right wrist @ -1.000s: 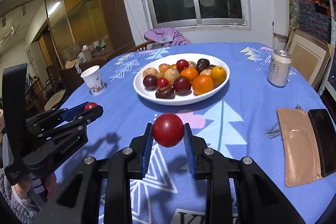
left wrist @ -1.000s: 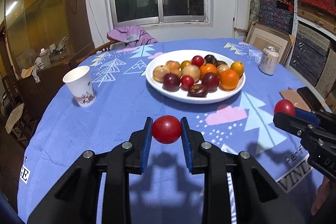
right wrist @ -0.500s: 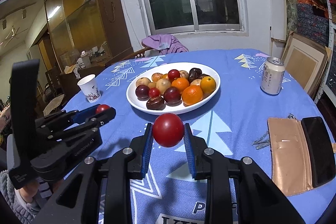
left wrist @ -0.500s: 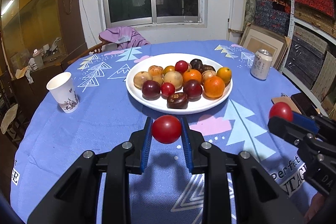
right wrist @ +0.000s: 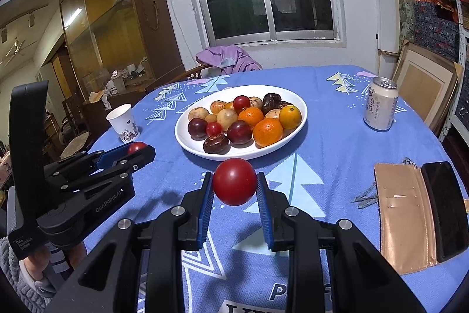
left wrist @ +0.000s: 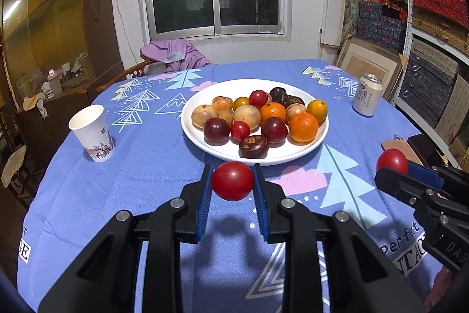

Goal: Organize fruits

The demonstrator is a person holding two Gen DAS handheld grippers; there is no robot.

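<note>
My left gripper (left wrist: 232, 184) is shut on a small red fruit (left wrist: 232, 180), held above the blue tablecloth just short of the white plate (left wrist: 205, 147). The plate holds several fruits: oranges (left wrist: 303, 127), dark plums (left wrist: 216, 130), tan round ones and small red ones. My right gripper (right wrist: 234, 185) is shut on a slightly bigger red fruit (right wrist: 234, 181), also hovering in front of the plate (right wrist: 297, 103). Each gripper shows in the other's view, the right one (left wrist: 392, 166) at the right edge, the left one (right wrist: 140, 150) at the left.
A paper cup (left wrist: 92, 132) stands left of the plate and a drink can (left wrist: 367, 94) to its right. A tan wallet (right wrist: 406, 214) and a dark phone (right wrist: 445, 209) lie near the table's right edge. A chair with purple cloth (left wrist: 173, 55) stands behind the table.
Both views have drifted so the plate sits nearer and more central. Each gripper keeps its red fruit clamped.
</note>
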